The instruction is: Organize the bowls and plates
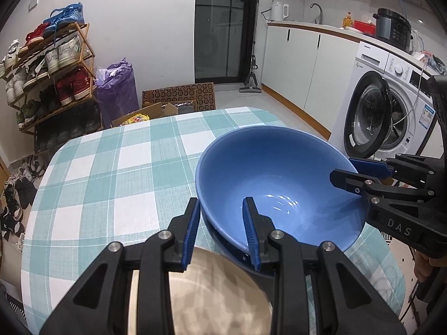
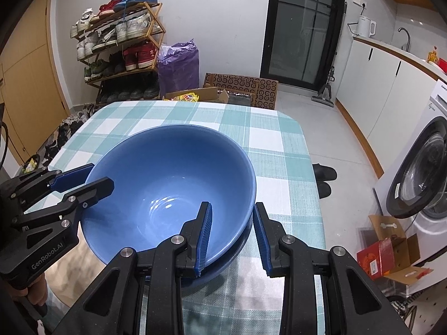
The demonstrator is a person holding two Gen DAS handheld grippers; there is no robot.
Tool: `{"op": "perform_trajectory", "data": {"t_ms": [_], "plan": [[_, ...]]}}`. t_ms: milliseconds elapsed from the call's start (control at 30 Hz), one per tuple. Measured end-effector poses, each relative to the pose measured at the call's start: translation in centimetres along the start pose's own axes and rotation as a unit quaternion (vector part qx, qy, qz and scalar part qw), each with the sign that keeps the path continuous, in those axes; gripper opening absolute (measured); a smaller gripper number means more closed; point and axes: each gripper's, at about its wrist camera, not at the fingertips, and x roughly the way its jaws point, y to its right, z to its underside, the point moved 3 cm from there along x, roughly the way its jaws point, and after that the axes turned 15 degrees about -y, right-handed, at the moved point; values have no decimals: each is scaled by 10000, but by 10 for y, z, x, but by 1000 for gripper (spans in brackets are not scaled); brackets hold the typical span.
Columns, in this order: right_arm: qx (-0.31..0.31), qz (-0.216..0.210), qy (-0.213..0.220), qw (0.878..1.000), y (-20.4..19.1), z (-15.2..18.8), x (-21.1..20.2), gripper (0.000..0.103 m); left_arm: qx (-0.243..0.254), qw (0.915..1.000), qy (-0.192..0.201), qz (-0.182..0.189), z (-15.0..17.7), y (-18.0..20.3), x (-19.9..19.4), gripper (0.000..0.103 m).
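Observation:
A large blue bowl (image 1: 276, 178) rests on a blue plate (image 1: 240, 256) on the checked table; both also show in the right wrist view, the bowl (image 2: 173, 184) and the plate (image 2: 223, 262). My left gripper (image 1: 222, 233) is open with its jaws astride the bowl's left rim, one finger inside and one outside. My right gripper (image 2: 232, 237) is open and straddles the bowl's right rim the same way. A beige plate (image 1: 212, 293) lies under my left gripper, partly hidden.
The table (image 1: 111, 184) has a teal and white checked cloth. A washing machine (image 1: 391, 111) stands to the right, a shoe rack (image 1: 53, 64) at the back left, and cardboard boxes (image 2: 391, 251) lie on the floor at the right.

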Motion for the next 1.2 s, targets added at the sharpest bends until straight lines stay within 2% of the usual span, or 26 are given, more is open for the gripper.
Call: {"op": "perform_trajectory", "data": {"t_ms": [500,1033,1200], "plan": [[-104,214,-82,9997,-3,5,13,31,96,9998,-107,-140,5,5,12,29],[-103,190,-146,9997,1,11,22,31,181,9994,-95,-282,8,8,14,30],[14,-26,-187,9998,6,11,22,31,155,9996,-125,-224,7,7,14,31]]}}
